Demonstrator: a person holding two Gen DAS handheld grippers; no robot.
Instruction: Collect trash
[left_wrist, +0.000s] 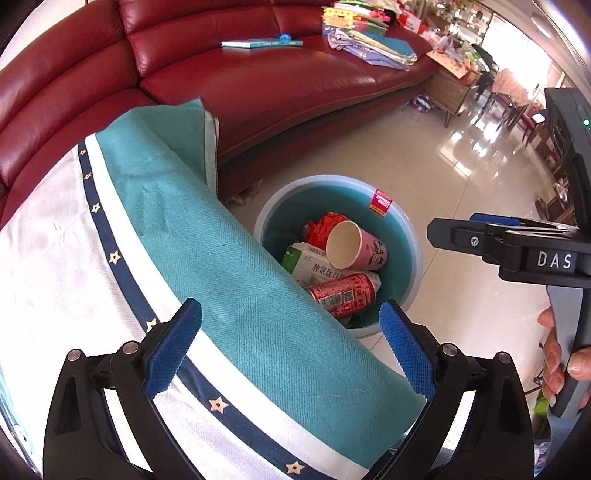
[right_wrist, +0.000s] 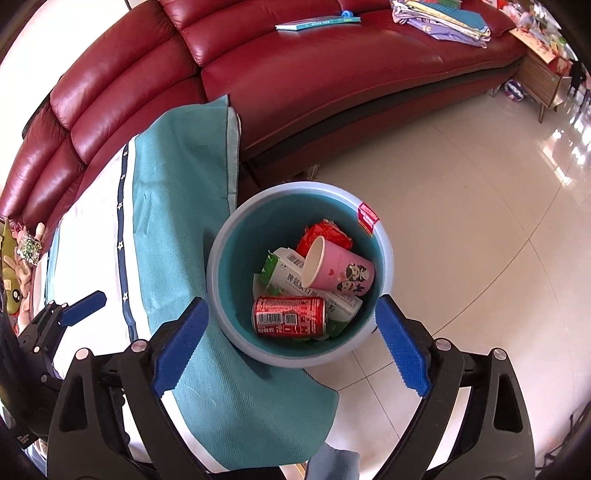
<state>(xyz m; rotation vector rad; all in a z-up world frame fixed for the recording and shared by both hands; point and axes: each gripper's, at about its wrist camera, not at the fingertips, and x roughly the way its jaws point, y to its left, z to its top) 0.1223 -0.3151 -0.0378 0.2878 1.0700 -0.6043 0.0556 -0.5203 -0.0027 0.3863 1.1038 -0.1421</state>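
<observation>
A round light-blue trash bin (right_wrist: 221, 258) stands on the floor beside the table; it also shows in the left wrist view (left_wrist: 410, 229). Inside lie a pink paper cup (right_wrist: 340, 273), a red soda can (right_wrist: 290, 315), a white-green carton (right_wrist: 295, 280) and a crumpled red wrapper (right_wrist: 325, 232). The cup (left_wrist: 356, 245) and can (left_wrist: 343, 293) show in the left wrist view too. My right gripper (right_wrist: 291, 339) is open and empty, right above the bin. My left gripper (left_wrist: 291, 349) is open and empty over the table's teal cloth edge (left_wrist: 221, 258).
A table with a white and teal cloth (right_wrist: 177, 206) stands left of the bin. A red leather sofa (right_wrist: 295, 74) curves behind, with a book (right_wrist: 317, 22) and piled clothes (right_wrist: 439, 22). Glossy tiled floor (right_wrist: 480, 221) spreads right. Soft toys (right_wrist: 18, 258) lie far left.
</observation>
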